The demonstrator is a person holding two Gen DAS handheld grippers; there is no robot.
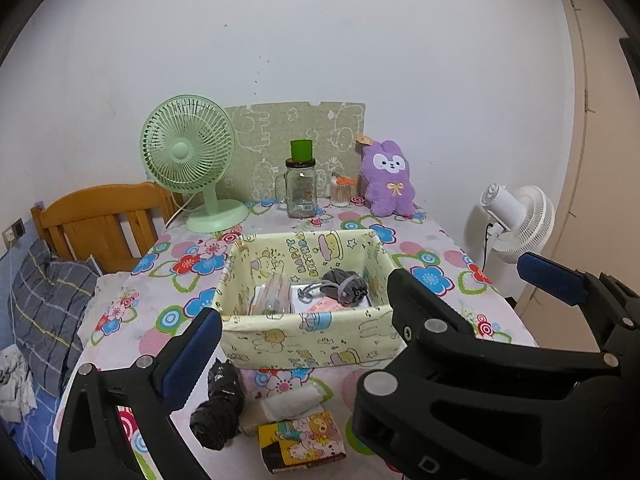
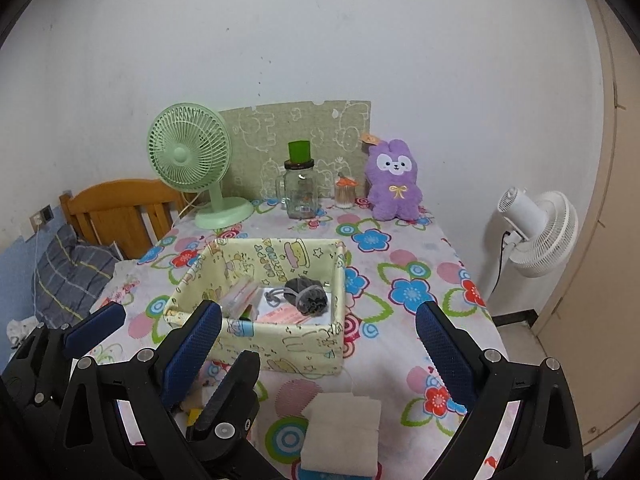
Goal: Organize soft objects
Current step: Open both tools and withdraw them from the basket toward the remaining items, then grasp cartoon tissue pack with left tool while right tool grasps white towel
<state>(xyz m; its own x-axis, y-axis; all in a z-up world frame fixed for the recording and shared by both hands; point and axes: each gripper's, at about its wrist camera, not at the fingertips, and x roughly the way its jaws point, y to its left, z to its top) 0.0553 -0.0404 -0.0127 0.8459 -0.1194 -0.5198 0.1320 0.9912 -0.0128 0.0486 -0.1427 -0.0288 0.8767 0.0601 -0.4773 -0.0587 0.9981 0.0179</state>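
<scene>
A yellow cartoon-print fabric box [image 1: 308,340] [image 2: 280,340] stands mid-table, holding a grey drawstring pouch [image 1: 344,286] [image 2: 306,300] and some packets. Near the front edge lie a black bundled pouch [image 1: 220,408], a white cloth roll [image 1: 292,402], a cartoon tissue pack [image 1: 302,442] and a white folded cloth [image 2: 340,436]. A purple plush bunny [image 1: 390,180] [image 2: 394,180] sits at the back. My left gripper [image 1: 352,360] is open and empty above the front items. My right gripper [image 2: 316,344] is open and empty over the white cloth.
A green desk fan [image 1: 188,160], a glass mug jar [image 1: 301,192] and a cotton-swab jar [image 1: 342,192] stand at the back against a green board. A white floor fan [image 2: 536,232] stands right of the table, a wooden bed headboard [image 1: 104,220] left.
</scene>
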